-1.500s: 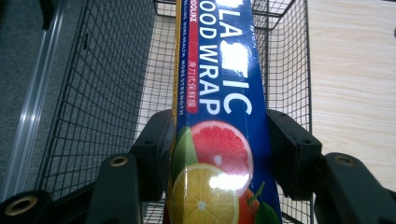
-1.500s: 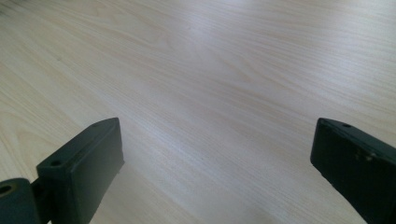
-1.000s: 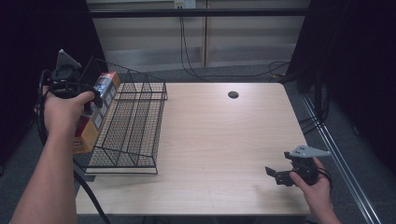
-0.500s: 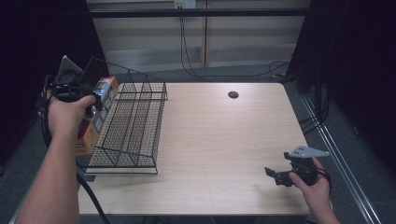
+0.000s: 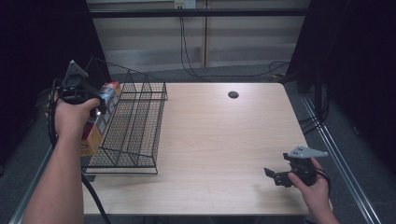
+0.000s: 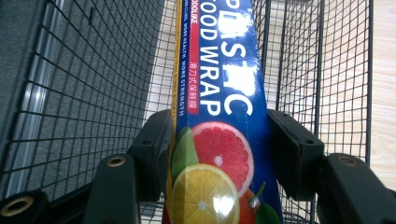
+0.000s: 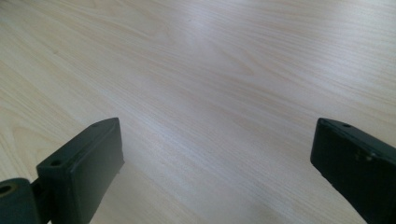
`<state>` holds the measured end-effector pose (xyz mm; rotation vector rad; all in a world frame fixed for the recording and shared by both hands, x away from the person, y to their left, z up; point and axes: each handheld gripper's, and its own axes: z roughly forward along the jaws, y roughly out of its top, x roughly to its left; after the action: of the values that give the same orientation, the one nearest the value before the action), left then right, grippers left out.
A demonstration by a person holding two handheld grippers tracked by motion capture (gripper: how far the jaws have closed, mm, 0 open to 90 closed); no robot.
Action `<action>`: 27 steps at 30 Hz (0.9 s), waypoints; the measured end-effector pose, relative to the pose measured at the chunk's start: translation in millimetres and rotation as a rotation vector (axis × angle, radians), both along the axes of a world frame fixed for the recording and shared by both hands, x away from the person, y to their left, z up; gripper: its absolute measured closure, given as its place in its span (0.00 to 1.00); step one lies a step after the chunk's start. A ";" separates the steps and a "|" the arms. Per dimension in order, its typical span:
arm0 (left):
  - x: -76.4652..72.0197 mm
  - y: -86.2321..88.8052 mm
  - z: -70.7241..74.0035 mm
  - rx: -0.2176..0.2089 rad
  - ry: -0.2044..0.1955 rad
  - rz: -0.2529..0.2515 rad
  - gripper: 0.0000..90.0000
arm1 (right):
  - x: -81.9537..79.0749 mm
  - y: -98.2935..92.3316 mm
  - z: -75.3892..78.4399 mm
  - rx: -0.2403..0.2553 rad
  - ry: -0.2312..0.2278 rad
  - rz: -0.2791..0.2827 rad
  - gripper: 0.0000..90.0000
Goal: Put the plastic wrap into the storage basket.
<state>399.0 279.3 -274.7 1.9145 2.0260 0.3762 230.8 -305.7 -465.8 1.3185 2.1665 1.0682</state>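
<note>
Nearest to us, at about five o'clock on the table [image 5: 224,140], we are keeping the right gripper [image 5: 280,177] idle just above the wood, its jaws standing wide apart with nothing between them. Farther off, at nine o'clock, we are gripping a long box of plastic wrap [image 6: 219,116] in the left gripper [image 5: 95,105]; both pads are pressing its narrow sides near the end printed with citrus slices, and the jaws are closed as far as the box allows. We are holding the box over the left side of the wire basket [image 5: 135,126], its far end pointing down into the mesh.

The main risk, as we judge it, is the box catching on the basket. Its leading corner is running close to the left wall, so it could snag in the mesh or ride on the rim and jam if we tilt it. We are also holding it near one end, so it could swing in the pads. Letting go too soon could leave it leaning on the wall or toppling off the table's left edge.
</note>
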 end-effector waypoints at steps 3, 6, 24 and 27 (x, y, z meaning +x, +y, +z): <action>0.1 -1.2 -0.2 0.011 0.004 -0.013 0.48 | 0.6 1.1 -0.6 -0.003 0.003 -0.001 0.03; 0.4 -1.7 2.1 0.024 0.004 -0.008 0.47 | 0.4 2.5 -0.9 -0.008 -0.003 0.008 0.03; -9.1 -37.5 12.4 -0.119 -0.109 -0.122 0.33 | -2.0 2.7 1.1 -0.010 -0.006 0.012 0.03; -9.2 -42.5 11.4 -0.129 -0.122 -0.130 0.32 | -2.1 3.0 1.0 -0.011 -0.005 0.012 0.03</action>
<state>389.8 236.9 -263.3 1.8842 1.7929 0.3138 228.7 -302.7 -464.8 1.2988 2.1758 1.0619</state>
